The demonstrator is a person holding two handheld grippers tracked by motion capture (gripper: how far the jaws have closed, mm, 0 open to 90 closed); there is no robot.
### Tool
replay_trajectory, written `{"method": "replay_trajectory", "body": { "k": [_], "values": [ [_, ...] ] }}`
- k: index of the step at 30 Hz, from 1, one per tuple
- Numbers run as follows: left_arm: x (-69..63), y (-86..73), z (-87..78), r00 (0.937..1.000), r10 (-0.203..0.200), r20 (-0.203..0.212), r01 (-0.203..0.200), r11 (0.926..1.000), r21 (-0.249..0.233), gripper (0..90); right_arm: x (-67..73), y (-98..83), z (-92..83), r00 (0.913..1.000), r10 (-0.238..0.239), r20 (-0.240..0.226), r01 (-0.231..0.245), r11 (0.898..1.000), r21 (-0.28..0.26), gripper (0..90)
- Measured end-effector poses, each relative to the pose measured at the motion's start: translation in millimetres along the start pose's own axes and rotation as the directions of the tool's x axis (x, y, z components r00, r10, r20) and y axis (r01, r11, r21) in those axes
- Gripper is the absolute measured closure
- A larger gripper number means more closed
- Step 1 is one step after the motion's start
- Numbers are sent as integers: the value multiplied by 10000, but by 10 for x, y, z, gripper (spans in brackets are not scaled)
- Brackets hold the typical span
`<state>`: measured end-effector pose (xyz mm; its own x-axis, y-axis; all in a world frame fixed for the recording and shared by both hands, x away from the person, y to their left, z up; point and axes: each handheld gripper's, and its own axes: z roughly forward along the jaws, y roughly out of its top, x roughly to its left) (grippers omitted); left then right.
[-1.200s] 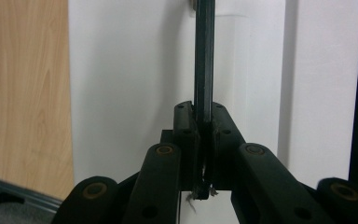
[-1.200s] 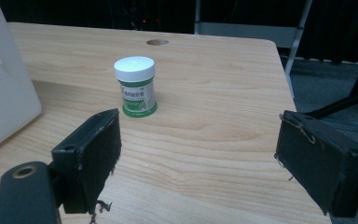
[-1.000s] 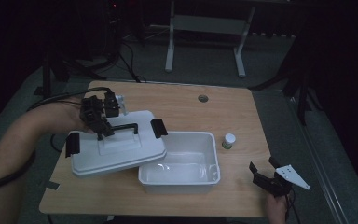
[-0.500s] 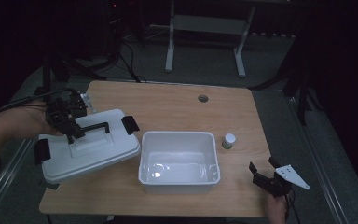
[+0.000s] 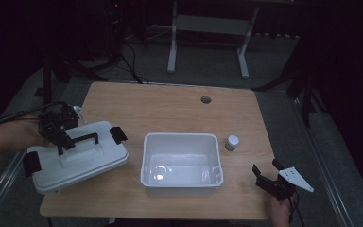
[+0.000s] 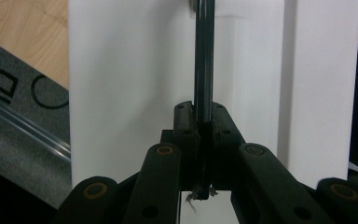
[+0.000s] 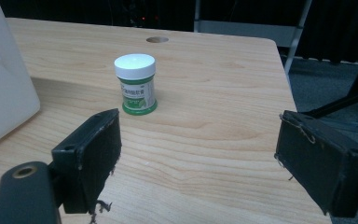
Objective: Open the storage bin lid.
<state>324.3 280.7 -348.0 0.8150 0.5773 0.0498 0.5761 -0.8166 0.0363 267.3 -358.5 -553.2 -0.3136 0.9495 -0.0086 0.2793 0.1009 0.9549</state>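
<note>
Gripping the black handle [image 5: 82, 140], left gripper [image 5: 58, 138] with white lid [image 5: 75, 158] now left of tub [image 5: 182, 163], right gripper [image 5: 269, 177] fingers spread

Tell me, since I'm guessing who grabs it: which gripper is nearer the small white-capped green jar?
Right. The right gripper sits open just in front of the jar; the left gripper grips the lid handle beyond the white tub.

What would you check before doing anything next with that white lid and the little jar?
1. Left gripper shut on the lid's black handle: ok.
2. Lid clear of the open white box: ok.
3. Lid fully resting on the table: cannot tell; its left end overhangs the edge.
4. Right gripper jaws open: ok.
5. Small green jar upright, capped, ahead of the right jaws: ok.
</note>
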Motion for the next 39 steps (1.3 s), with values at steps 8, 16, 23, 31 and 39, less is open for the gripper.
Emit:
{"method": "replay_trajectory", "body": {
  "k": [8,16,23,31,39],
  "values": [
    [41,-27,323,9992,-224,340,220,9997,101,836,4,0,-1,10000,-17,-36,17,10000,6,137],
    [51,-60,674,9956,-422,835,402,9989,254,837,7,0,0,10000,-45,-37,45,10000,6,137],
    [35,-107,922,9902,-574,1269,543,9981,276,836,8,0,-1,10000,-67,-51,67,10000,1,137],
    [8,-187,1148,9781,-792,1926,777,9969,155,836,10,1,2,10000,-80,-57,81,10000,24,137],
    [-7,-215,1289,9721,-906,2162,849,9957,358,834,8,1,2,10000,-72,-49,73,10000,31,137]
  ]
}}
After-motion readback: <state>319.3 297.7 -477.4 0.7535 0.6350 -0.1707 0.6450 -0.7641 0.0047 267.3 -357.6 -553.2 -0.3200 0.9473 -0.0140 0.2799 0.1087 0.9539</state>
